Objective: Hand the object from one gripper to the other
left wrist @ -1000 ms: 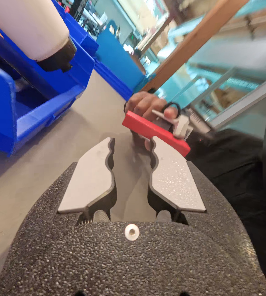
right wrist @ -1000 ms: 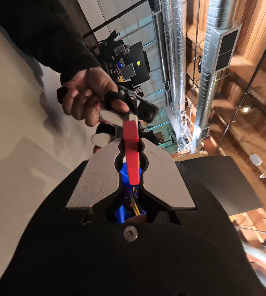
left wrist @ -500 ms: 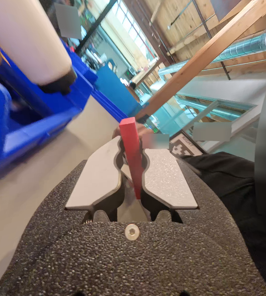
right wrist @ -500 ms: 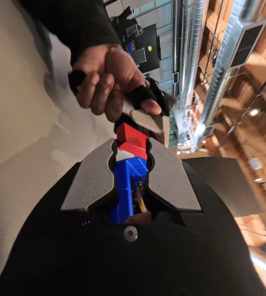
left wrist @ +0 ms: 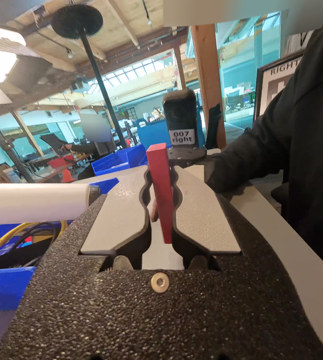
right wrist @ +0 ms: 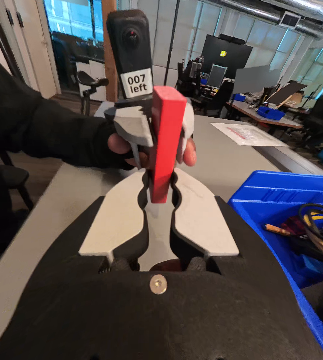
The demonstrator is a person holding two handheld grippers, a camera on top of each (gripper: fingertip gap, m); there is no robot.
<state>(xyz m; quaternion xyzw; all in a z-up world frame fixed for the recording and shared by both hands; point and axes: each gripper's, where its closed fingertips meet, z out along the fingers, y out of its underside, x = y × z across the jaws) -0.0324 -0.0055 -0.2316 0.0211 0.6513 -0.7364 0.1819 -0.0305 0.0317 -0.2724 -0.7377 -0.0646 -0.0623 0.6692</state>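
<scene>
— Two grippers, one block: who has it?

— From the left wrist camera, starting at the left edge: a blue bin (left wrist: 1, 292) with yellow cables (left wrist: 5, 239) in it, and a white tube (left wrist: 30, 202) lying across above it. Next comes the left gripper (left wrist: 160, 171), its fingers drawn in to about the width of the red block (left wrist: 159, 194), which stands upright between them. It looks gripped there, pressed against the right-hand finger. Beyond the block sits the other tool's black camera (left wrist: 180, 115), and a black sleeve (left wrist: 254, 155) fills the right side.

— And the right wrist camera?

— On the left, a gloved hand (right wrist: 117, 144) holds the left tool, whose grey fingers flank the upper half of the block on both sides. The block tilts slightly, above the grey table (right wrist: 224, 155). Its lower end sits between the fingertips of the right gripper (right wrist: 159, 173), which are narrowed to barely more than the block's width. I cannot tell whether they press on it or only stand beside it.

— Anything further right?

— A sheet of paper (right wrist: 248, 134) lies flat on the table, and the bin of cables is at the near right.
</scene>
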